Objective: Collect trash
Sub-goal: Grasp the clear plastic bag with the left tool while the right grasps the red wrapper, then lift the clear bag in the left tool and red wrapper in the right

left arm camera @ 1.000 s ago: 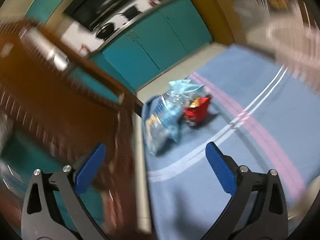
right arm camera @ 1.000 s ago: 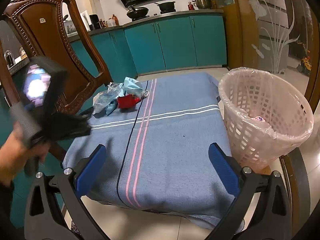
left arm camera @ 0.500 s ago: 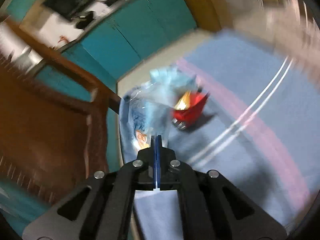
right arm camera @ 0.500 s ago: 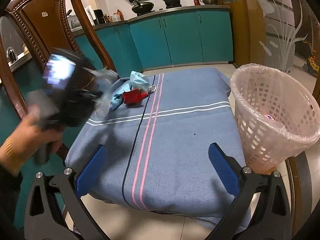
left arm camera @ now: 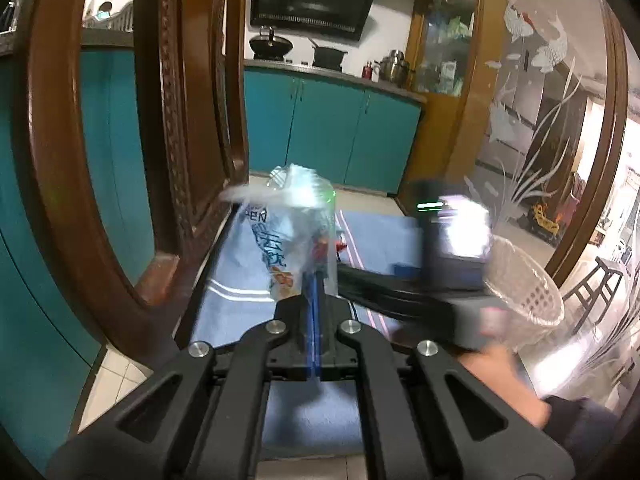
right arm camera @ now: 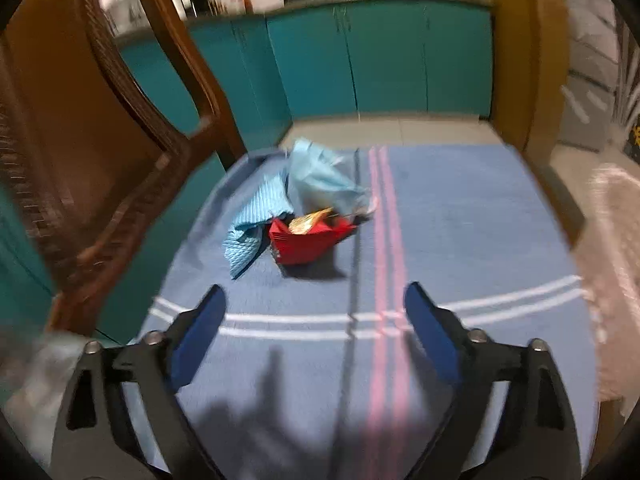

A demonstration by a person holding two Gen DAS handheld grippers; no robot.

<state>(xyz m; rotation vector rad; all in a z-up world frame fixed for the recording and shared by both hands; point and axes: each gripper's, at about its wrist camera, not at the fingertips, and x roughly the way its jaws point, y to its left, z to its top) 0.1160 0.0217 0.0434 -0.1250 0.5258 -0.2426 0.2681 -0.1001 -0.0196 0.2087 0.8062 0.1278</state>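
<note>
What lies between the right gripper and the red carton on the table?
Right wrist view: only bare blue tablecloth, crossed by its white stripes, lies between the right gripper, jaws open with nothing between them, and the red carton.

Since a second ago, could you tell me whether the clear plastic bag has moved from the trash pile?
Yes. The left gripper has lifted the clear plastic bag off the blue tablecloth, away from the red carton.

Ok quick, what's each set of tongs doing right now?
Left tongs: closed on the clear plastic snack bag, lifted off the table.
Right tongs: open, just been closing, nothing between them.
</note>
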